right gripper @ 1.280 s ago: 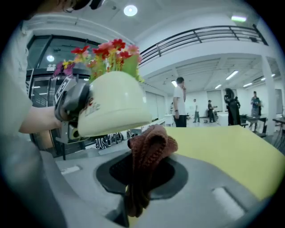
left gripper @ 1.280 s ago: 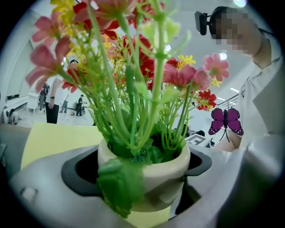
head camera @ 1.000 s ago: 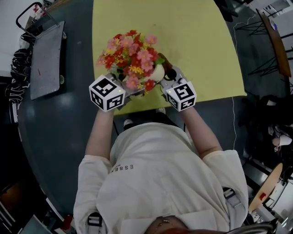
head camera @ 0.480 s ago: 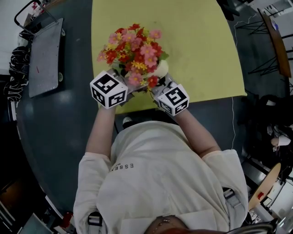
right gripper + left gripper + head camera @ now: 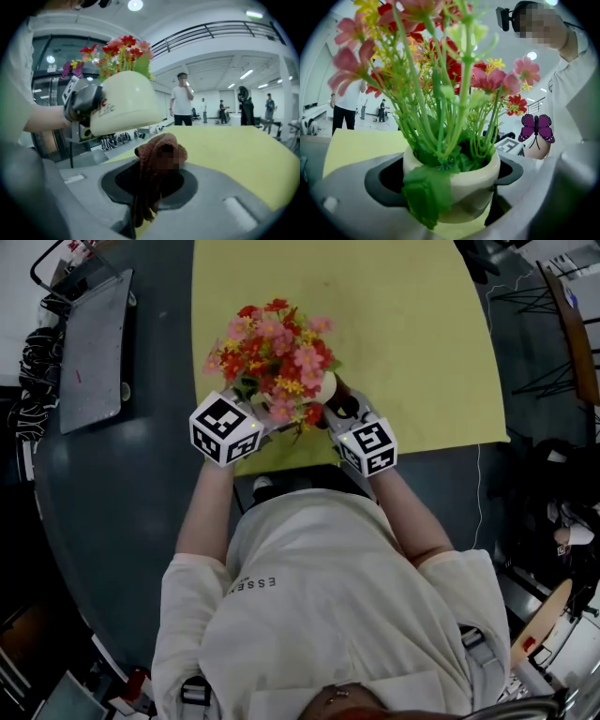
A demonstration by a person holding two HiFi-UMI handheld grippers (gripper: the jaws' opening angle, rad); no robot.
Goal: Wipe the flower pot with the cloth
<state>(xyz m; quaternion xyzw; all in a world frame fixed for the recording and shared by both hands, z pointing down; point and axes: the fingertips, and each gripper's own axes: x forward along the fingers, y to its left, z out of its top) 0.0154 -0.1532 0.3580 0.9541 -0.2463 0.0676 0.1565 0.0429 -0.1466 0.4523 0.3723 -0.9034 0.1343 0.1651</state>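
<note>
Cream flower pot [image 5: 124, 105], filled with red, pink and yellow blooms, hangs tilted above the near edge of a yellow surface [image 5: 412, 334], its body clamped on both sides by the left tongs [image 5: 451, 182]. Just below the pot, the right tongs [image 5: 154, 185] are closed on a bunched brown cloth [image 5: 157, 152]. Whether cloth and pot touch cannot be told.

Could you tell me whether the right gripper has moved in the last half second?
Yes: the right gripper has slid right along the yellow mat's near edge, away from the left gripper.
</note>
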